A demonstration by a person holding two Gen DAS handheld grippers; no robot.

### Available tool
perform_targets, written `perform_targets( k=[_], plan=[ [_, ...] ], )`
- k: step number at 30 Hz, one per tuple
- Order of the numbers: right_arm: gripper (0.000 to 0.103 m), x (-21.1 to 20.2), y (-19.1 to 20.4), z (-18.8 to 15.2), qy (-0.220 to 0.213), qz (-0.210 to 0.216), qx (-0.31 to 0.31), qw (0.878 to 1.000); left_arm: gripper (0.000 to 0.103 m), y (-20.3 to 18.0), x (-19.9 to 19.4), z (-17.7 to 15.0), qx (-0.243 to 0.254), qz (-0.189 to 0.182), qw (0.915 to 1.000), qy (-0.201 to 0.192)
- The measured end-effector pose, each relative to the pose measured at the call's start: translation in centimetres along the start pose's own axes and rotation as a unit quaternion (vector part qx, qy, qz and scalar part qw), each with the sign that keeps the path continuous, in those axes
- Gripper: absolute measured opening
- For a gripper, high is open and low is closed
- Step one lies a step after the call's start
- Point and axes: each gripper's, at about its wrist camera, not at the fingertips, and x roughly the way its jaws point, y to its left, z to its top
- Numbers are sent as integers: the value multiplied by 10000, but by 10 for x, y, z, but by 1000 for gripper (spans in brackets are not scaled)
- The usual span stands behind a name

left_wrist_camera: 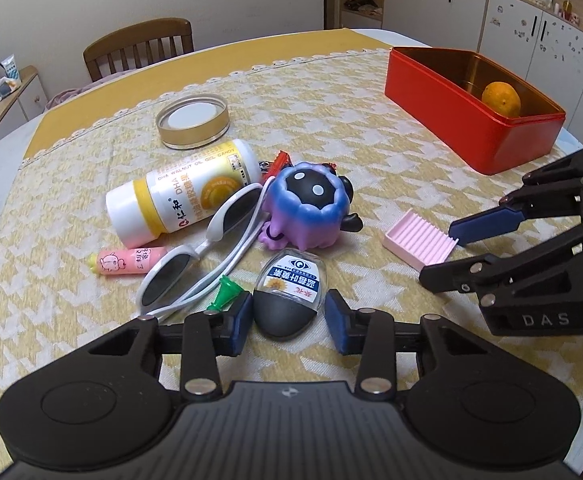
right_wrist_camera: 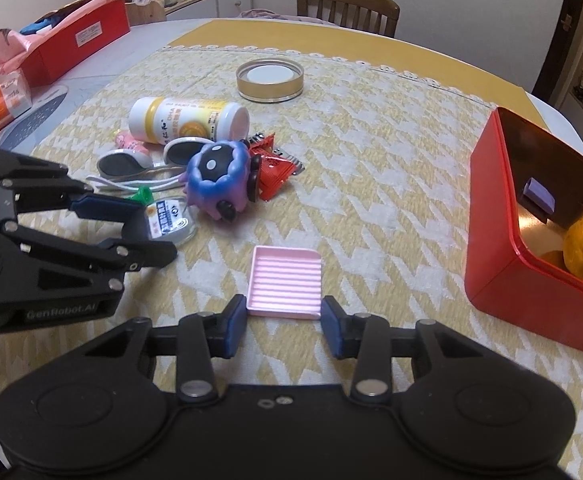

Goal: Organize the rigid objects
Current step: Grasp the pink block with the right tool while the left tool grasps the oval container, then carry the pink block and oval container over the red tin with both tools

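Right now both grippers are low over the worktop [left_wrist_camera: 331,92], toward its near edge. The left gripper [left_wrist_camera: 289,316] has its jaws clenched on a small oval flask [left_wrist_camera: 287,292] lying flat, one blue pad against each side. The flask lies at the near end of a heap in the middle of the worktop: white sunglasses [left_wrist_camera: 195,256], a green peg [left_wrist_camera: 225,292], a pink tube [left_wrist_camera: 127,264], a bottle [left_wrist_camera: 179,196] on its side, a purple toy [left_wrist_camera: 307,204] and a red packet [right_wrist_camera: 275,172]. A gold lid [left_wrist_camera: 192,120] lies alone nearer the far edge. The right gripper [right_wrist_camera: 284,316] grasps a pink ridged tray [right_wrist_camera: 285,280] by its near corners, flat on the cloth. A red tin [left_wrist_camera: 471,120] stands open by the right edge, holding an orange [left_wrist_camera: 500,98].
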Motion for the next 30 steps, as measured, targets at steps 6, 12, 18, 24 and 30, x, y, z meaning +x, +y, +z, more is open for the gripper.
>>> perform_targets(
  k=[6, 12, 18, 24, 30],
  plan=[
    [40, -1, -2, -1, 4, 49, -14, 10000, 40, -1, 2, 3, 67, 7, 10000, -2],
    [39, -1, -1, -2, -8, 56, 4, 10000, 41, -2, 7, 9, 133, -22, 9999, -25],
    [39, -7, -3, -4, -106, 117, 63, 9999, 40, -8, 5, 8, 214, 67, 9997, -61],
    [39, -20, -9, -5, -227, 141, 218, 9994, 40, -13, -3, 8, 130, -78, 9999, -23],
    [39, -43, -15, -6, -441, 104, 169, 9988, 40, -15, -16, 16, -22, -185, 9998, -42]
  ],
)
